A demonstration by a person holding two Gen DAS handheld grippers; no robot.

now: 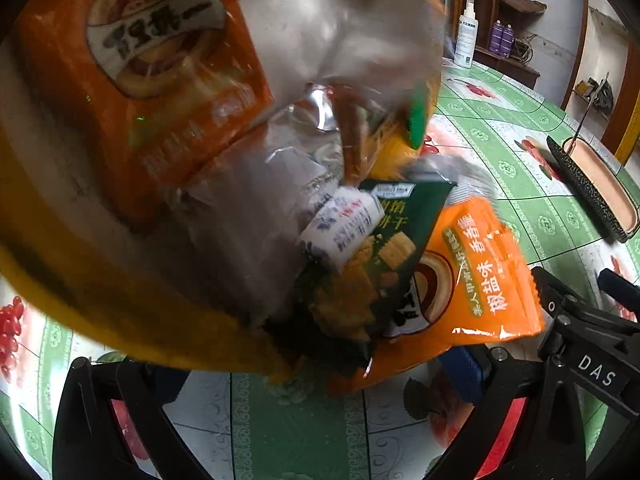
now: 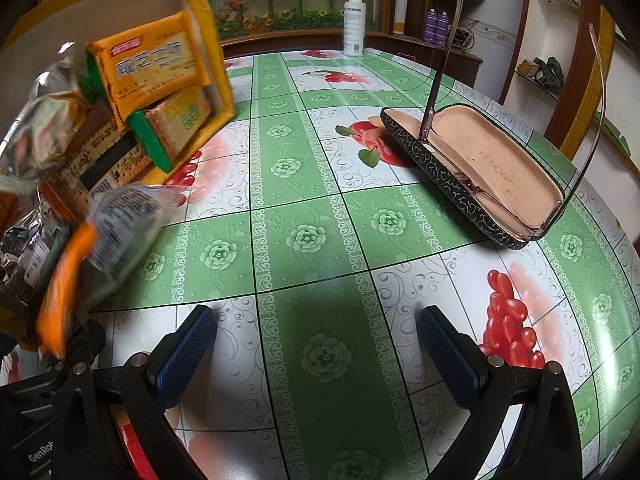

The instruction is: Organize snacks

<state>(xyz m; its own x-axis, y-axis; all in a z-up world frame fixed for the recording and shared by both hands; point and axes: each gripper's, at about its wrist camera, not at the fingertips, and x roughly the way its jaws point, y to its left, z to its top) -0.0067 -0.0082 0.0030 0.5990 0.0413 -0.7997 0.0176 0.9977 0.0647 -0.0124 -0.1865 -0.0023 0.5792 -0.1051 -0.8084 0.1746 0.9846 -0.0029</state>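
A: How many things are showing right now?

B: One yellow box point(image 2: 208, 36) is tilting steeply above the tabletop point(image 2: 320, 240), and snack packets are spilling out of it (too blurred and overlapped to count fully). I am picking out two orange packets point(image 1: 480, 276), one dark green cracker packet point(image 1: 384, 248) and one small white packet point(image 1: 344, 224).

A: And the hand-held grippers?

B: The right hand-held gripper point(image 2: 316, 344) is hanging spread over bare tabletop, the spilling packets up to its left. The left hand-held gripper point(image 1: 304, 420) is sitting just below the box; I cannot tell its state. One open glasses case point(image 2: 480, 168) is lying well apart.
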